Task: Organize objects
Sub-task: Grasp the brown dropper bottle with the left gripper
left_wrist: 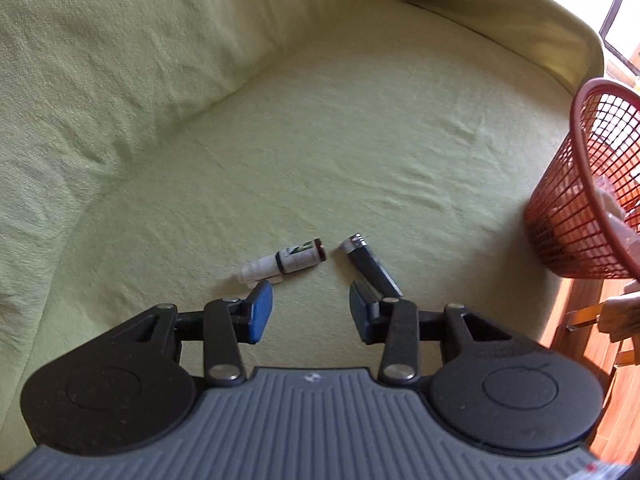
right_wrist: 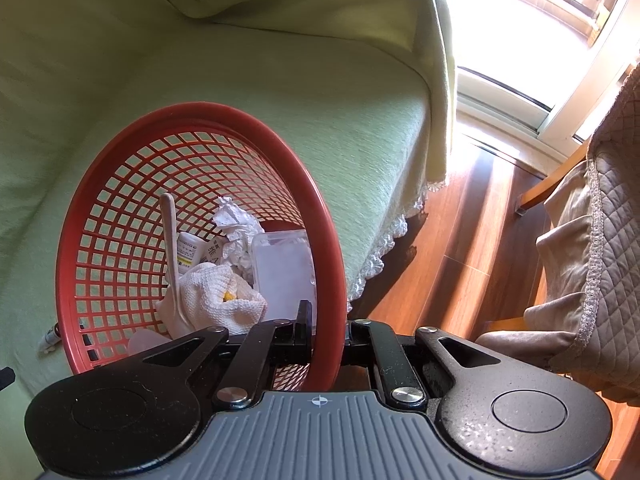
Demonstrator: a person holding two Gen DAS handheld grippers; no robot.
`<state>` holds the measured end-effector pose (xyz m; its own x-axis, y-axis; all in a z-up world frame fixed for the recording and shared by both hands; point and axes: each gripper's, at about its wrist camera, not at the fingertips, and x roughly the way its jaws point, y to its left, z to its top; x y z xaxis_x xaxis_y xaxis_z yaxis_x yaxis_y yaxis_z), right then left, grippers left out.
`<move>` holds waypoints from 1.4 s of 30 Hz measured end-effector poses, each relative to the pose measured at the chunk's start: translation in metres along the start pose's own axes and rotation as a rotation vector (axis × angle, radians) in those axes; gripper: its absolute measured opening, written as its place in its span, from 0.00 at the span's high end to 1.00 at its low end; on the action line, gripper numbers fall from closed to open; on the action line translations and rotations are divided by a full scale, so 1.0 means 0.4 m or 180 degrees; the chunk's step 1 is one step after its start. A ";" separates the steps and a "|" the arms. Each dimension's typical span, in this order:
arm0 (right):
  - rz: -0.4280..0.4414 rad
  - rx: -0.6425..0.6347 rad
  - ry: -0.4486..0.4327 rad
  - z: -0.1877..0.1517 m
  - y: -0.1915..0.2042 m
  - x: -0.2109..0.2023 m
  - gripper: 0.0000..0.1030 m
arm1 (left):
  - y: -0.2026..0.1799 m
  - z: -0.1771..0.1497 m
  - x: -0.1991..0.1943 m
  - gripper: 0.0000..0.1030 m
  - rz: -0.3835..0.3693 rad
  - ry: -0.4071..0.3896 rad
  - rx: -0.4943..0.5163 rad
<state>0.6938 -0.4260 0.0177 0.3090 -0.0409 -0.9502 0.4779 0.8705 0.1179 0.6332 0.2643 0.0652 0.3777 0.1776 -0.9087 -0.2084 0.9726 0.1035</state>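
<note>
In the left wrist view a small dropper bottle (left_wrist: 288, 262) with a white cap and a dark lighter-like stick (left_wrist: 370, 264) lie on the green sofa cover. My left gripper (left_wrist: 311, 307) is open and empty just in front of them, one finger near each. The red mesh basket (left_wrist: 576, 184) stands at the right. My right gripper (right_wrist: 326, 330) is shut on the red basket's rim (right_wrist: 320, 216) and holds it tilted. Inside lie a white cloth (right_wrist: 216, 300), a plastic spoon (right_wrist: 170, 240), crumpled paper (right_wrist: 236, 224), a clear box (right_wrist: 284, 268) and a small bottle (right_wrist: 190, 250).
The sofa's backrest (left_wrist: 100, 60) rises to the left and behind. The seat edge drops to a wooden floor (right_wrist: 460, 240) on the right. A quilted beige chair cover (right_wrist: 592, 240) hangs at far right, under a bright window.
</note>
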 end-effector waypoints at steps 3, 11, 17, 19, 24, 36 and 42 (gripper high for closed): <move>-0.0017 0.0025 0.0010 -0.002 0.000 0.001 0.95 | 0.035 -0.020 0.033 0.64 0.0107 -0.0009 0.0105; -0.0103 0.0076 0.0031 -0.003 0.006 0.005 0.95 | 0.083 -0.032 0.137 0.64 0.0140 0.0003 0.0468; -0.0148 0.0103 0.0022 0.003 0.012 0.005 0.95 | 0.045 -0.019 0.218 0.64 0.0089 0.0014 0.0942; -0.0154 0.0111 0.0020 0.006 0.013 0.005 0.95 | 0.027 -0.016 0.246 0.64 0.0082 0.0043 0.1118; -0.0164 0.0150 0.0018 0.004 0.011 0.006 0.95 | 0.000 -0.013 0.300 0.65 0.0090 0.0133 0.1361; -0.0190 0.0220 0.0030 0.008 0.010 0.009 0.95 | 0.073 0.062 0.344 0.78 -0.0173 0.0462 0.0227; -0.0193 0.0213 0.0031 0.008 0.009 0.011 0.95 | 0.051 0.072 0.360 0.80 -0.0126 0.0569 0.0237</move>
<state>0.6993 -0.4245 0.0150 0.2698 -0.0876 -0.9589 0.5496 0.8317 0.0787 0.7092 0.3142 -0.0519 0.2165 0.1160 -0.9694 -0.1267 0.9879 0.0899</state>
